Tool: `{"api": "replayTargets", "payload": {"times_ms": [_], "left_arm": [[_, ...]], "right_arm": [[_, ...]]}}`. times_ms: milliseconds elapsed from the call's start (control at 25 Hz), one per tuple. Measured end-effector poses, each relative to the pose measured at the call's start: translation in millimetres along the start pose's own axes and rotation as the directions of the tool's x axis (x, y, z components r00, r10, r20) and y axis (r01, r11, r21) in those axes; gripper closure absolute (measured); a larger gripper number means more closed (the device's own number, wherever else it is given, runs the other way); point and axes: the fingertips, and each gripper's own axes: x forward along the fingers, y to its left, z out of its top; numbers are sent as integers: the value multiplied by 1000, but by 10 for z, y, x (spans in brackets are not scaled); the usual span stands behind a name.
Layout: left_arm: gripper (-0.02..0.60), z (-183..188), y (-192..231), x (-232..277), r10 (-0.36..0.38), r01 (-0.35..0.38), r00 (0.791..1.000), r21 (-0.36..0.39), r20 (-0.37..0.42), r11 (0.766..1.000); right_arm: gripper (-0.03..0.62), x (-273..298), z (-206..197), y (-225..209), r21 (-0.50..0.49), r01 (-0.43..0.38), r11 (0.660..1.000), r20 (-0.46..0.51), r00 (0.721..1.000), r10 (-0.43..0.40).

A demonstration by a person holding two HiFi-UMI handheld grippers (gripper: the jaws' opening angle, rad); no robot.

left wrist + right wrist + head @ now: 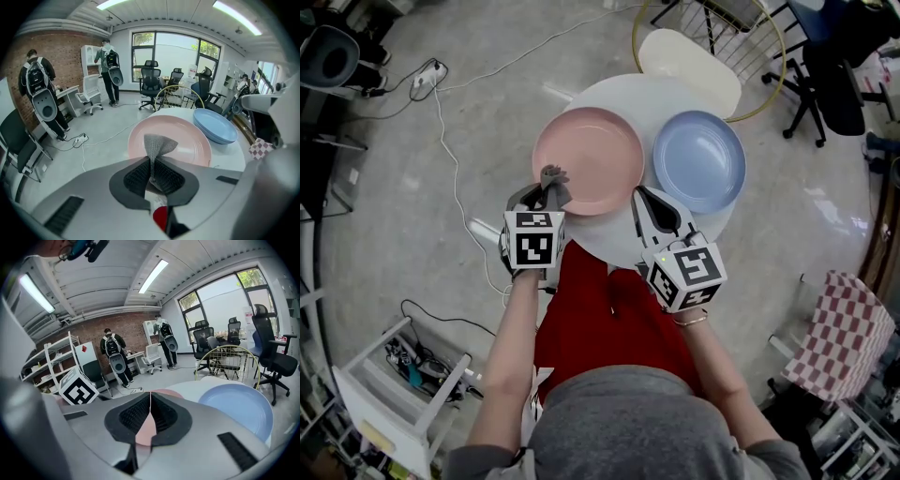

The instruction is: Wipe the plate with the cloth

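Note:
A pink plate (588, 159) lies on the round white table (614, 94), and it also shows in the left gripper view (187, 140). My left gripper (547, 194) is shut on a small grey cloth (553, 177) at the plate's near left rim. In the left gripper view the cloth (157, 145) sticks out past the fingertips over the plate. My right gripper (643, 199) hovers by the plate's near right edge, jaws shut with nothing between them. Pink shows through the gap behind its pads (159, 413).
A blue plate (698, 159) sits right of the pink one on the table. A cream chair seat (689, 66) and a wire rack (741, 28) stand beyond. Cables cross the floor (441, 122) at left. People and office chairs are farther off.

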Motion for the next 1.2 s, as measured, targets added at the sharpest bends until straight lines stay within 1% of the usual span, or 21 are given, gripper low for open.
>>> {"api": "replayTargets", "payload": {"times_ms": [240,520,840,1000,1200], "left_arm": [[546,186,61,-224,14,-12,996,-16,84,1000],[548,366,-7,-482,34,-27,985,-41,171,999],[548,426,-142,-824,58,-42,969,-67,241,997],[548,419,-204,-1003,61,-32,957,-105,283,994],[548,465,-325,-1228,76,-45,940,-100,333,994]], "right_arm": [[565,26,114,84,-19,-28,999,21,999,28],[565,-82,247,110,-50,-50,998,55,997,52],[565,-279,487,81,-66,-54,996,131,989,62],[565,-411,559,92,-71,-61,996,161,984,72],[565,-592,609,111,-85,-76,993,192,977,91]]}}
